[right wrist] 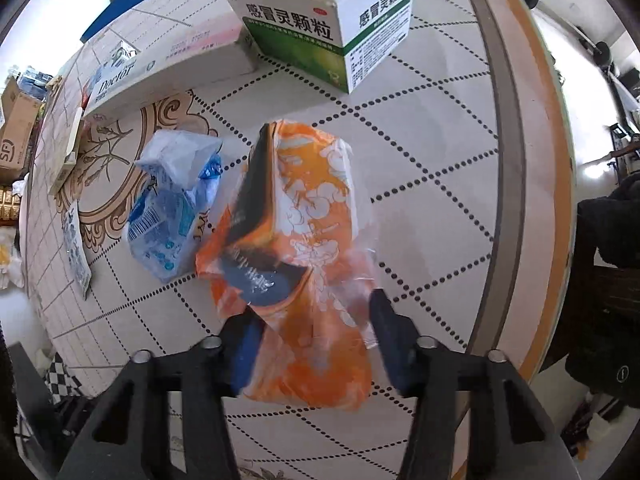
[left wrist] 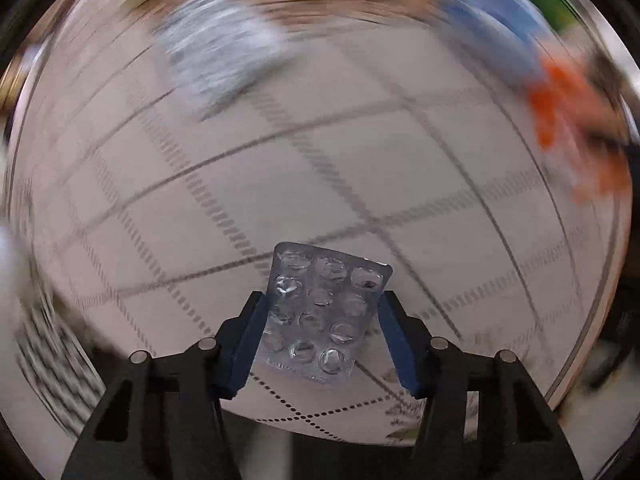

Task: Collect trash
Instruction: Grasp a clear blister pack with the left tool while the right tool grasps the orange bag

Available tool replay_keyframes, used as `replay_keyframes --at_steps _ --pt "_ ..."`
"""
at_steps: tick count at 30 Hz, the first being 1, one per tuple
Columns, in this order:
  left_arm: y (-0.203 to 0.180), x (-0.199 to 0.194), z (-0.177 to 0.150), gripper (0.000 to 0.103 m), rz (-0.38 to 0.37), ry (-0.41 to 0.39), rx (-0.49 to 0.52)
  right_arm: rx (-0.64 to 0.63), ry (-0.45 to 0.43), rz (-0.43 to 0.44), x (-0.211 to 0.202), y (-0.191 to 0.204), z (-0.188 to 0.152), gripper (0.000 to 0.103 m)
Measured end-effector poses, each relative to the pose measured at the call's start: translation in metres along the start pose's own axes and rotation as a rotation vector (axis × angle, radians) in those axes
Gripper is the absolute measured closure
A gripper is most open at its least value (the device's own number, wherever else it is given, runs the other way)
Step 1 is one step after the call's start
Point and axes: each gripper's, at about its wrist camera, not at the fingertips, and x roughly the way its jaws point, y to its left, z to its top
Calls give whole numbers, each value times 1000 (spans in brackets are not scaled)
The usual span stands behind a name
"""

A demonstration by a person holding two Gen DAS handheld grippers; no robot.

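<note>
Blister pack [left wrist: 324, 312] sits pinched in left tongs [left wrist: 322, 320]. Right tongs [right wrist: 316, 332] straddle orange wrapper [right wrist: 304, 240]; contact unclear. Squeeze firmly before lifting.

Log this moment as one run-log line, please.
left gripper: shut on blister pack | right gripper: shut on orange wrapper | stage: picking trash

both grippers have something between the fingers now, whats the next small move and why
Probably lift both straight up off the tablecloth. The left gripper has the empty blister pack pinched edge to edge, and the right gripper is closed around the orange wrapper. The blue wrapper lies right beside the orange one, so rising first should avoid dragging it.
</note>
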Motion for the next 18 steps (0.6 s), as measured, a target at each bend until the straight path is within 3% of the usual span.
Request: replay_keyframes --at_steps 2,4,7,11,13,16,18 --pt "29 0 0 48 -77 -1 -156 5 22 29 -3 0 -14 67" --pt "44 1 -1 48 -132 29 -229 3 66 71 -1 3 -26 69" --pt "46 4 -5 48 -117 55 -187 -20 112 94 3 11 -43 68" --pt "17 6 -16 48 24 11 -33 -39 84 53 13 21 -50 64" --pt "15 6 -16 55 22 9 -37 -44 67 33 16 21 -50 63" --pt "15 6 -17 55 23 2 -43 -47 55 22 20 30 -50 65" --pt "5 6 -19 55 27 -8 -42 -51 48 41 19 33 -51 73"
